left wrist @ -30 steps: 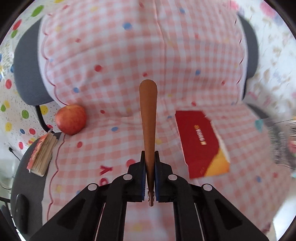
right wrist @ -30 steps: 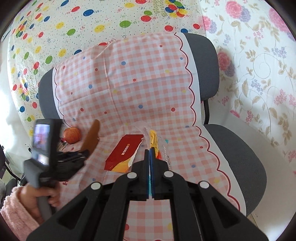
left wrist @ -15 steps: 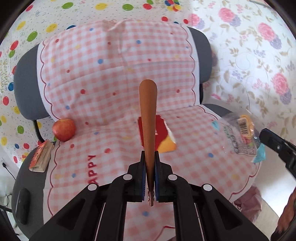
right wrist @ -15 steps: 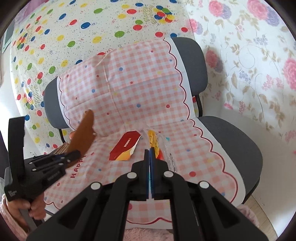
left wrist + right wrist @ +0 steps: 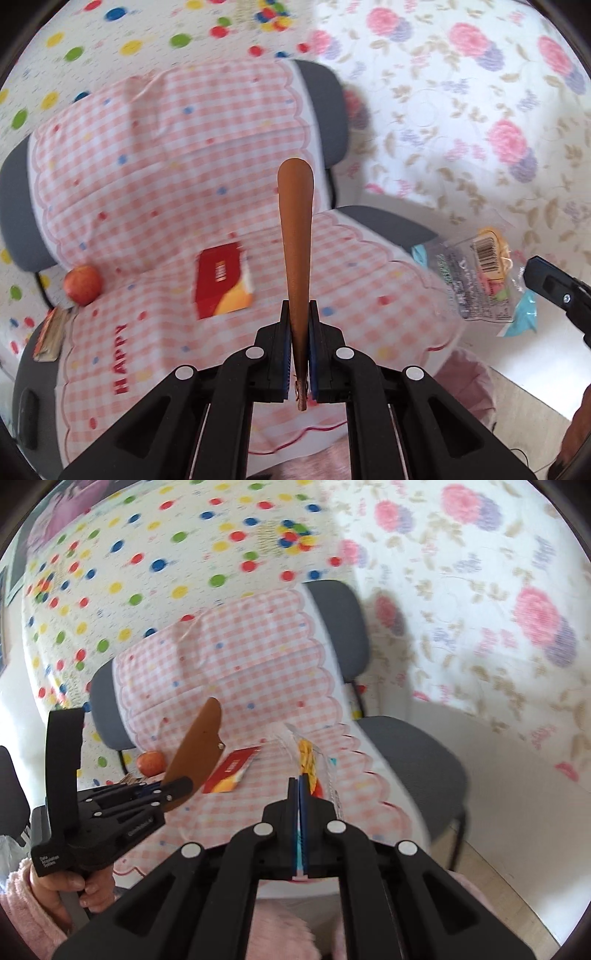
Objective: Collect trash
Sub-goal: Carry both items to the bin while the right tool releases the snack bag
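My left gripper [image 5: 297,312] is shut on a flat brown leather piece [image 5: 295,236] that sticks up edge-on; it also shows in the right wrist view [image 5: 195,749]. My right gripper [image 5: 301,786] is shut on a clear plastic snack wrapper [image 5: 310,764] with yellow and red print, seen at the right of the left wrist view [image 5: 476,273]. Both are held in the air in front of the chair. A red and orange packet [image 5: 221,284] lies flat on the pink checked cloth [image 5: 166,177] over the grey chair seat.
A red apple [image 5: 83,284] sits at the seat's left edge, next to a small book [image 5: 50,334]. A dark object [image 5: 27,417] lies on the left front of the grey seat. Spotted and flowered sheets hang behind. Bare floor [image 5: 532,387] lies at lower right.
Both grippers have pulled back from the chair and swung right while keeping their loads. The chair, packet and apple now look smaller and further left. The wrapper hangs at right.
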`<action>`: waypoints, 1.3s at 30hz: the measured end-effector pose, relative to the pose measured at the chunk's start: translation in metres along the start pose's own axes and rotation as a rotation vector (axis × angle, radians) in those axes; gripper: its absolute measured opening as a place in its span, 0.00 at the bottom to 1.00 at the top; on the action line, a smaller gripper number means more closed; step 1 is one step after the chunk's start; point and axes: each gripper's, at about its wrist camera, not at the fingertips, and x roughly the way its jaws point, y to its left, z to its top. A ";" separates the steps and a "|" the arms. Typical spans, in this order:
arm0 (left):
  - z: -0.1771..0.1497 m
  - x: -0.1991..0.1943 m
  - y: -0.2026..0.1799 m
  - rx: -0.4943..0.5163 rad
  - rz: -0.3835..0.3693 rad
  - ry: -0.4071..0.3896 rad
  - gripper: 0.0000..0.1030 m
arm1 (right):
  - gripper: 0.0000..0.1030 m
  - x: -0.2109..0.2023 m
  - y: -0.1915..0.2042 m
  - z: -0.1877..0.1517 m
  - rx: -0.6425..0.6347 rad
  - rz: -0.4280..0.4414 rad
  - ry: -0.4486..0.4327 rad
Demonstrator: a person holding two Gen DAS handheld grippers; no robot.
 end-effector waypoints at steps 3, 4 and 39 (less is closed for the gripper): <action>0.002 0.001 -0.019 0.013 -0.051 -0.011 0.08 | 0.01 -0.014 -0.012 -0.004 -0.017 -0.055 0.019; 0.002 0.001 -0.025 0.021 -0.065 -0.016 0.08 | 0.01 -0.017 -0.016 -0.007 -0.014 -0.075 0.033; -0.065 0.023 -0.119 0.189 -0.307 0.129 0.08 | 0.12 -0.032 -0.089 -0.077 0.131 -0.330 0.131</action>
